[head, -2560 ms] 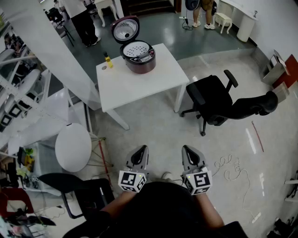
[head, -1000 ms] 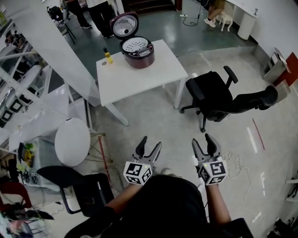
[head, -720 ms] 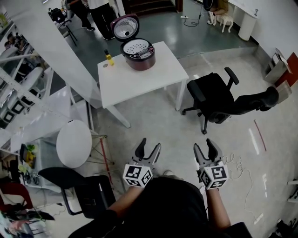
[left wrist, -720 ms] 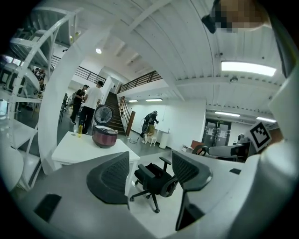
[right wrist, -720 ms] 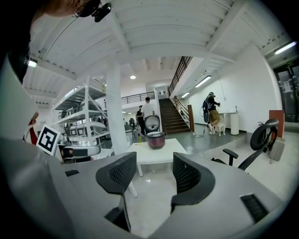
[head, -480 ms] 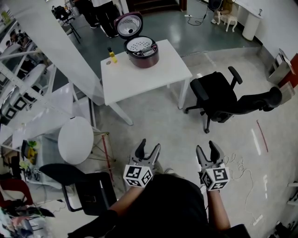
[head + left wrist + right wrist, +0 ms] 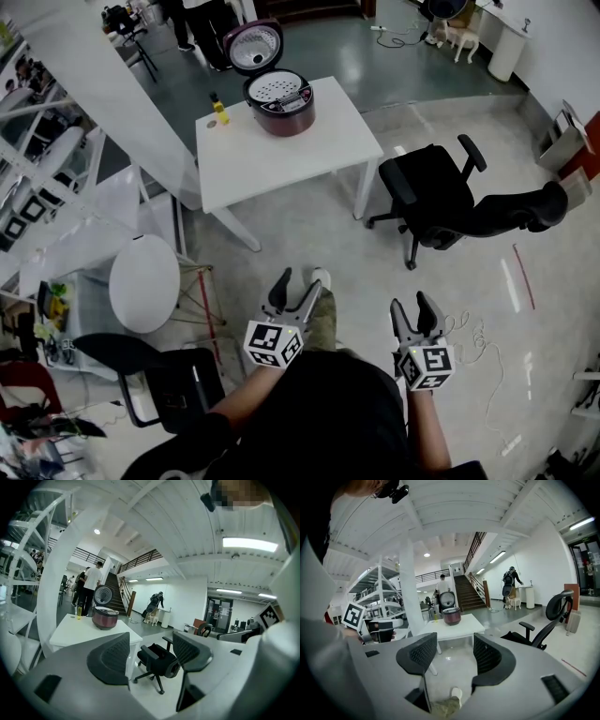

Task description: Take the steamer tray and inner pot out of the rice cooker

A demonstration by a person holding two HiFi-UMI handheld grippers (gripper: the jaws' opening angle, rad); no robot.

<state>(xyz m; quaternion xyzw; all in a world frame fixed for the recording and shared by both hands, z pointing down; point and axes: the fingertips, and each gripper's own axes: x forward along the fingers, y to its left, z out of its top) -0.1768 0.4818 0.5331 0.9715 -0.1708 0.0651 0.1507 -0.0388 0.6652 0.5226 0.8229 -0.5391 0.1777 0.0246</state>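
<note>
Rice cooker, dark red, round, lid hinged up, is set at the far edge of a white rectangular table. White perforated steamer tray is seen seated in its top; the inner pot is hidden under it. Small yellow bottle is stood just left of it. Black wheeled office chair is parked right of the table. Left gripper and right gripper are held well short of the table, jaws spread, nothing between them.

Open-plan office, swivel chair, white table
</note>
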